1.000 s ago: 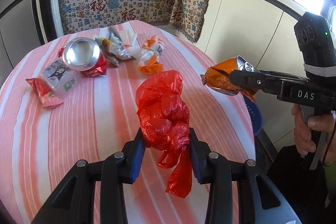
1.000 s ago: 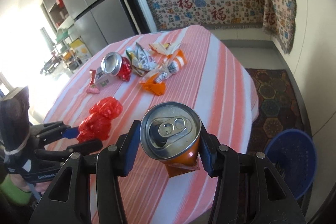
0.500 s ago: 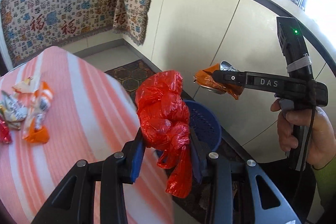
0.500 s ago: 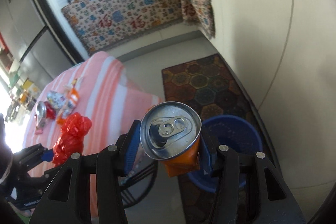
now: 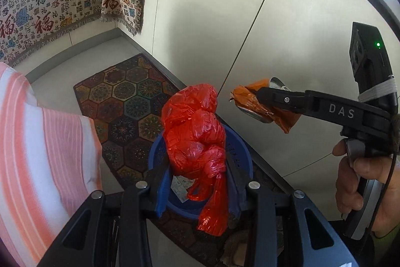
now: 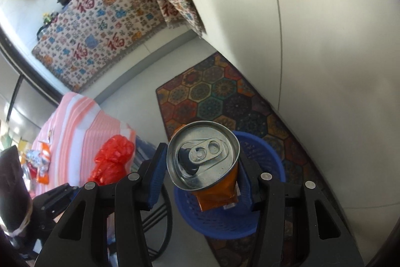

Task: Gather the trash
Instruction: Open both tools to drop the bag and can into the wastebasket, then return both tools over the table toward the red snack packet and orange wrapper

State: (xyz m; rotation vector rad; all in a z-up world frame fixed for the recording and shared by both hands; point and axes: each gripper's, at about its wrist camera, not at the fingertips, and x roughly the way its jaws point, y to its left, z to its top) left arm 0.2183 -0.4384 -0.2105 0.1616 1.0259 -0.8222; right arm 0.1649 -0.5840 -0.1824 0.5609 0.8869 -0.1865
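My left gripper [image 5: 197,182] is shut on a knotted red plastic bag [image 5: 193,131] and holds it above the blue basket [image 5: 240,154] on the floor. My right gripper [image 6: 202,177] is shut on a crushed orange can [image 6: 202,157], top facing the camera, above the same blue basket [image 6: 270,159]. In the left wrist view the right gripper [image 5: 265,101] with the can [image 5: 260,104] is to the right of the bag. In the right wrist view the red bag [image 6: 112,159] shows at lower left. Some paper lies in the basket.
The table with the pink striped cloth [image 5: 37,154] is at left, with several wrappers [image 6: 42,162] left on it. A patterned rug [image 6: 225,101] lies under the basket. A white cabinet wall [image 6: 312,41] stands just right.
Both grippers have swung away from the table and downward with their loads; they now hang over the blue basket on the floor.
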